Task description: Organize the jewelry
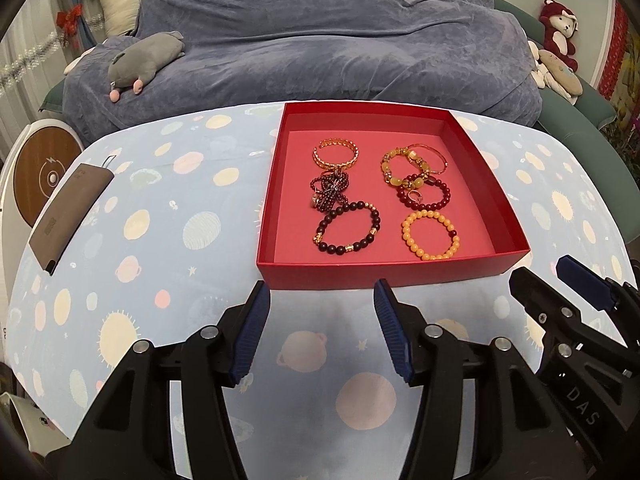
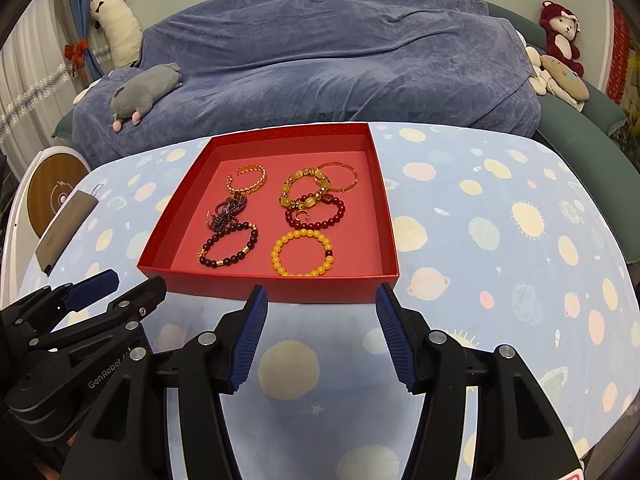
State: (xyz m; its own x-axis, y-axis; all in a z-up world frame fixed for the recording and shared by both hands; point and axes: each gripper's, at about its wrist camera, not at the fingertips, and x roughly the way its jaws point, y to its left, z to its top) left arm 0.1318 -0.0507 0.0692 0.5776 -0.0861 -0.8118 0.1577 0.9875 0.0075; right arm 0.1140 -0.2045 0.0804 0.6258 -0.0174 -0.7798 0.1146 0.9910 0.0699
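A shallow red box [image 1: 384, 274] [image 2: 276, 290] stands on the table and holds several bracelets. Among them are a yellow bead bracelet [image 1: 431, 235] [image 2: 302, 253], a dark bead bracelet with gold charms [image 1: 346, 228] [image 2: 229, 245], a dark red bead bracelet [image 1: 424, 193] [image 2: 316, 212], a gold chain bangle [image 1: 335, 152] [image 2: 247, 180] and a tangled purple strand [image 1: 329, 190] [image 2: 228, 210]. My left gripper [image 1: 322, 304] is open and empty just before the box's near wall. My right gripper [image 2: 320, 308] is open and empty, also at the near wall; it also shows in the left wrist view [image 1: 540, 276].
A brown pouch [image 1: 68, 216] [image 2: 66, 230] lies at the table's left edge. The tablecloth [image 1: 160, 240] is pale blue with planets. Behind the table is a sofa under a blue blanket [image 1: 320, 40] with plush toys [image 1: 144, 62]. A round white device [image 1: 36, 172] stands left.
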